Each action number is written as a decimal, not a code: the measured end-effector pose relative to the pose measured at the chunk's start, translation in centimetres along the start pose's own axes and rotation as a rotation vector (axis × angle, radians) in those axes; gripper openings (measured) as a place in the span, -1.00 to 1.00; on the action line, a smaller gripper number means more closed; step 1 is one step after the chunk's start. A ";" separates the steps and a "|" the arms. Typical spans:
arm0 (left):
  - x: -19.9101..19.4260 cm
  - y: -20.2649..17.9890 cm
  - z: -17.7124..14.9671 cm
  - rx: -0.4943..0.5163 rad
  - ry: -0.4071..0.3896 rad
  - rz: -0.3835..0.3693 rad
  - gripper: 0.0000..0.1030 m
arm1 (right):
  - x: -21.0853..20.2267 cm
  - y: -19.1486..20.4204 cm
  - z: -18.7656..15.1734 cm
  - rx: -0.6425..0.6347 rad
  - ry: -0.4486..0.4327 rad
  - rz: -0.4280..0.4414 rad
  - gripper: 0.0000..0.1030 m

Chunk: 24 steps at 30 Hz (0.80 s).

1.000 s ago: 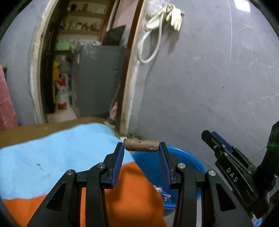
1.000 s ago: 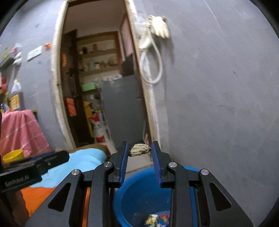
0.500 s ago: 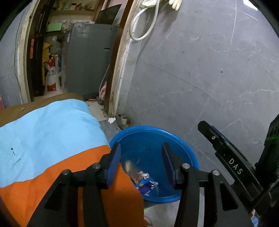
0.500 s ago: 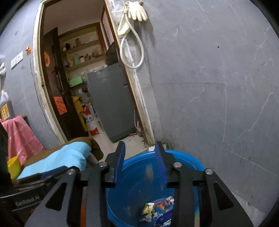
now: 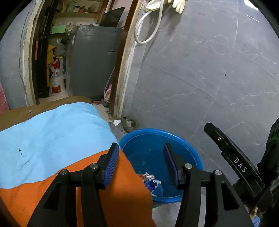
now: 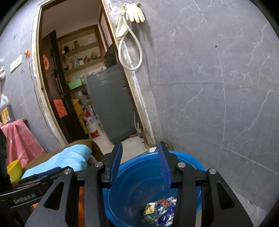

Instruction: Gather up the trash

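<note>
A blue plastic tub (image 5: 157, 131) stands on the floor by the grey wall, with crumpled wrappers (image 5: 151, 180) at its bottom. My left gripper (image 5: 140, 158) hangs open over the tub's near left edge, and nothing is between its blue pads. In the right wrist view the tub (image 6: 184, 155) lies straight below my right gripper (image 6: 140, 157). Its jaws are opening and nothing is between them. The wrappers (image 6: 157, 210) show under its right finger. One black finger (image 5: 228, 153) of the right gripper reaches in at the right of the left view.
A light blue and orange cloth (image 5: 52, 139) covers a low surface left of the tub. A yellow cup (image 6: 14, 170) and a pink cloth (image 6: 19, 138) lie further left. Behind is a doorway with a grey cabinet (image 5: 94, 62). A hose and gloves (image 6: 134, 14) hang on the wall.
A second ago each gripper was shut on a small brown piece. Both have opened and the pieces are gone from the jaws. Both views have tipped down over the tub.
</note>
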<state>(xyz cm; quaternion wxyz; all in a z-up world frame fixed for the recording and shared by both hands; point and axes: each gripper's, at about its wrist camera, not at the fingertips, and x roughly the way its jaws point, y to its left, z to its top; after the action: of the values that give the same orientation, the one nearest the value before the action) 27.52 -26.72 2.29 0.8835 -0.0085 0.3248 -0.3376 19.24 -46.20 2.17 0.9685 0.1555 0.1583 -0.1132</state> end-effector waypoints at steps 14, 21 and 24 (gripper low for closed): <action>-6.4 2.5 -2.2 -0.041 -0.090 0.111 0.37 | -3.3 1.7 -0.2 -0.035 -0.049 0.026 0.48; -11.5 3.1 -4.6 -0.056 -0.165 0.153 0.69 | -7.2 3.4 -1.5 -0.077 -0.094 0.044 0.88; -13.8 3.0 -5.7 -0.051 -0.207 0.179 0.83 | -9.0 4.2 -2.2 -0.093 -0.115 0.059 1.00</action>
<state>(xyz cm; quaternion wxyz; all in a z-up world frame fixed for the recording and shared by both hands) 18.22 -14.93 4.92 0.9383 -0.0364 0.2399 -0.2462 11.44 -40.02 4.36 0.9851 0.1083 0.1026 -0.0859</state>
